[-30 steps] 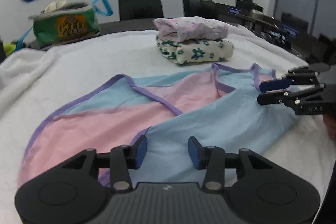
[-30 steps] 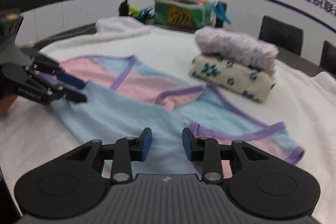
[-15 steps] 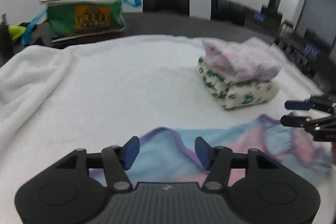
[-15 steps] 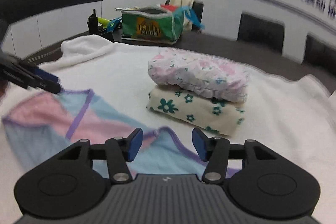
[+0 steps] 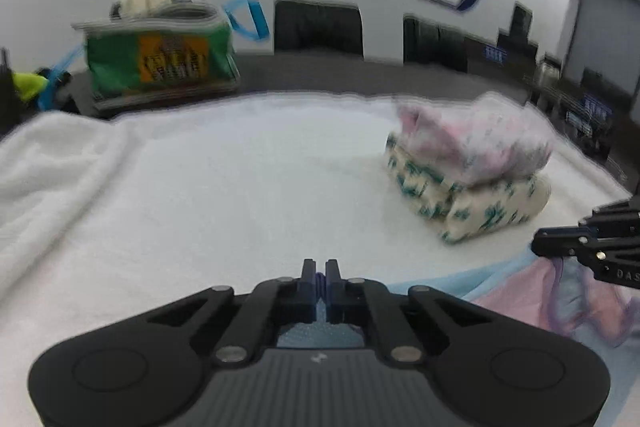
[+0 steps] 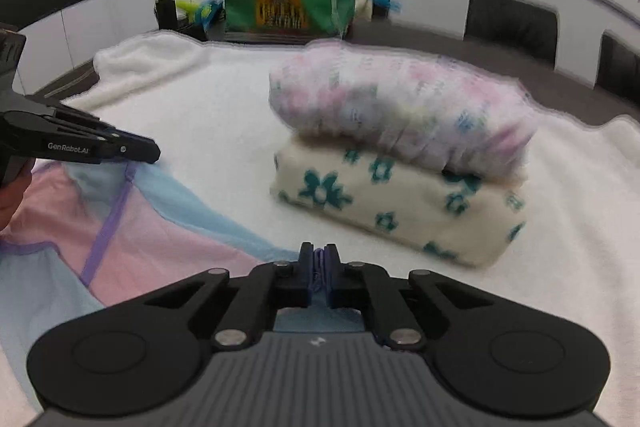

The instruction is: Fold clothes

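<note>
Both jaws are clamped together on the garment [image 6: 132,227]: left gripper [image 5: 320,281] and right gripper [image 6: 320,263] each pinch its blue edge, so it spreads between them over the white towel [image 5: 224,187]. A second ago both were apart above it. Folded stack [image 6: 400,155] sits just beyond.

Black tool [image 5: 319,273], blue pads [image 6: 313,273], silver screws.

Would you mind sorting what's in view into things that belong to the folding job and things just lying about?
Part of the job:
- pink-and-blue garment, pinched by both grippers
- left gripper
- right gripper
- folded stack
- white towel underneath

Just lying about:
- green bag
- black chairs
</note>
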Demonstrator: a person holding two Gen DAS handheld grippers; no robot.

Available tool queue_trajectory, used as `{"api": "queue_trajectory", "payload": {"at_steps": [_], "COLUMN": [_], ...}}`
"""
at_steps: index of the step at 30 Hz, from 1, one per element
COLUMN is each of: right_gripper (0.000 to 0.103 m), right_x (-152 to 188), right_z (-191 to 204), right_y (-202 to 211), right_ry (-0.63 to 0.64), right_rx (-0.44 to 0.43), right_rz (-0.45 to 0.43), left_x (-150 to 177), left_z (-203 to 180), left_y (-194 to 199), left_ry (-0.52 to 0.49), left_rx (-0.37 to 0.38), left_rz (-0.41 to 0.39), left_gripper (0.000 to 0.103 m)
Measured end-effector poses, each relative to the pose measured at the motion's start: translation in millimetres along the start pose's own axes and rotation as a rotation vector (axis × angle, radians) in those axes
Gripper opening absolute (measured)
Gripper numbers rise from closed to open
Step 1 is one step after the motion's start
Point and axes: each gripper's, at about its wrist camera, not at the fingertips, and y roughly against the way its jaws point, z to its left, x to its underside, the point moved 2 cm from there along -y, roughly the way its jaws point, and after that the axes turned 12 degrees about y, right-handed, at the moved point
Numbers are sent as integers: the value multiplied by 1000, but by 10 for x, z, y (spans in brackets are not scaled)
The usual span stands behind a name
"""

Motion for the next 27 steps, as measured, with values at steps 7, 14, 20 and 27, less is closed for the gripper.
{"api": "queue_trajectory", "payload": {"at_steps": [7, 14, 20, 27], "right_gripper": [5, 46, 50, 50], "right_x": [399, 529, 243, 266], "right_z": [477, 719, 893, 1057], "right_y": [801, 1231, 1130, 728], "right_ry": [45, -14, -49, -171], "right_rx": [10, 67, 159, 181], "right_rz": [-60, -89, -122, -60], "left_x": [708, 975, 1057, 1088], "left_z": [-75, 82, 72, 112], "left_y": [860, 1017, 933, 977], "left_ry": [90, 158, 129, 147], "left_rx": [15, 62, 59, 56], "left_rz": [-86, -165, -151, -155], "left_gripper": [6, 55, 55, 66]}}
